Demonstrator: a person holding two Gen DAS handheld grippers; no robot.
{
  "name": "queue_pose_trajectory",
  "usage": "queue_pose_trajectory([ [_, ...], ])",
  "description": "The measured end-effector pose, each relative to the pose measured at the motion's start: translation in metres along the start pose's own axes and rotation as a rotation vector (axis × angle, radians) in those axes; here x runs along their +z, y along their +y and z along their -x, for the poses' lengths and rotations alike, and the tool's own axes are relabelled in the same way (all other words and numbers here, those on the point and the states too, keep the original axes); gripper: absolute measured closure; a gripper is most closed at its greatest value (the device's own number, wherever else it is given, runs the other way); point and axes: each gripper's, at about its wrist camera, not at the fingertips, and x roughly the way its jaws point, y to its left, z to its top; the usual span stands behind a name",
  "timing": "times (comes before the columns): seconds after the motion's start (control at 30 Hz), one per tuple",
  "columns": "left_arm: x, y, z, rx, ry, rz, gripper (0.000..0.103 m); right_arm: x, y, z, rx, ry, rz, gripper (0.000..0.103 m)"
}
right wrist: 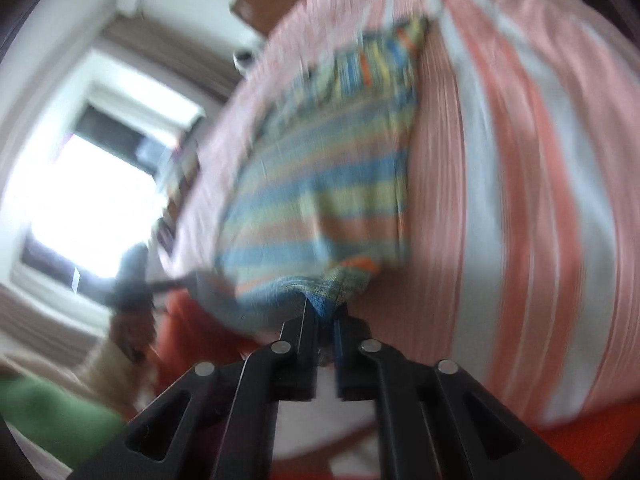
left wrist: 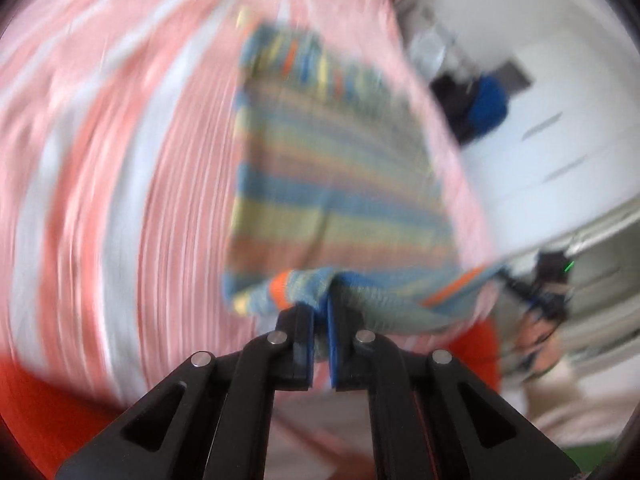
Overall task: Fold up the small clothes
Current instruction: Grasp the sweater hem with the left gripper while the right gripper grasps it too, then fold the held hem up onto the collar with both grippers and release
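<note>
The left gripper (left wrist: pixel 320 312) has its fingers (left wrist: pixel 298 336) pinched narrow on one bunched corner of a small striped garment (left wrist: pixel 336 184), banded in blue, yellow and orange. The right gripper (right wrist: pixel 326 316) has its fingers (right wrist: pixel 298 332) clamped the same way on another corner of it (right wrist: pixel 320 200). Ahead of both pairs of fingers the cloth stretches out over a pink and white striped bedspread (left wrist: pixel 120 160). Both views are blurred.

Blue-yellow-orange striped garment (left wrist: pixel 332 184) on pink-and-white striped bedsheet (left wrist: pixel 132 184)
</note>
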Motion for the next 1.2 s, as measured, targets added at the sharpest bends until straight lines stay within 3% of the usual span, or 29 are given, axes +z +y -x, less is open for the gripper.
queue_pose_trajectory([
  [0.07,0.047,-0.001,-0.003,-0.016,-0.061,0.009,0.1,0.04,-0.003,-0.003,-0.003,-0.073,0.001,0.097],
  [0.13,0.087,-0.003,-0.014,0.021,-0.095,-0.011,0.1,0.082,-0.008,-0.017,-0.044,-0.118,0.025,0.097],
  [0.27,0.183,0.007,-0.06,0.065,-0.114,0.038,0.1,0.168,-0.023,-0.055,-0.111,-0.149,0.06,0.097],
  [0.43,0.247,0.035,-0.131,0.117,-0.113,0.075,0.097,0.267,-0.054,-0.108,-0.183,-0.168,0.043,0.096],
  [0.47,0.257,0.044,-0.143,0.153,-0.125,0.113,0.091,0.284,-0.064,-0.119,-0.181,-0.17,0.025,0.095],
  [0.5,0.261,0.052,-0.146,0.186,-0.132,0.158,0.084,0.298,-0.076,-0.129,-0.189,-0.182,-0.007,0.084],
  [0.53,0.263,0.062,-0.144,0.193,-0.153,0.21,0.083,0.306,-0.086,-0.133,-0.221,-0.208,-0.036,0.061],
  [0.57,0.261,0.068,-0.134,0.153,-0.19,0.23,0.081,0.311,-0.094,-0.134,-0.262,-0.234,-0.065,0.057],
  [0.6,0.255,0.07,-0.121,0.119,-0.219,0.221,0.071,0.314,-0.098,-0.13,-0.284,-0.264,-0.091,0.057],
  [0.67,0.239,0.061,-0.093,0.143,-0.255,0.139,0.058,0.312,-0.092,-0.11,-0.282,-0.319,-0.087,0.057],
  [0.73,0.226,0.05,-0.082,0.151,-0.254,0.051,0.056,0.308,-0.069,-0.091,-0.267,-0.305,0.0,0.057],
  [0.83,0.21,0.032,-0.085,0.053,-0.133,-0.022,0.052,0.301,-0.029,-0.104,-0.182,-0.09,0.121,0.054],
  [0.9,0.196,0.019,-0.093,0.015,-0.09,-0.057,0.037,0.295,-0.014,-0.147,-0.147,0.132,0.101,0.054],
  [0.97,0.178,0.007,-0.109,0.052,-0.046,-0.122,0.035,0.288,-0.008,-0.2,-0.125,0.283,0.042,0.054],
  [1.0,0.167,0.004,-0.117,0.103,-0.019,-0.153,0.036,0.291,-0.005,-0.223,-0.095,0.314,0.02,0.054],
  [1.07,0.149,0.005,-0.123,0.184,0.019,-0.157,0.04,0.311,0.003,-0.263,-0.044,0.259,-0.013,0.054],
  [1.13,0.131,0.017,-0.119,0.237,0.053,-0.119,0.049,0.335,0.011,-0.278,-0.038,0.07,-0.042,0.054],
  [1.2,0.117,0.022,-0.1,0.217,0.038,-0.107,0.046,0.349,0.014,-0.263,-0.052,-0.187,-0.134,0.052],
])
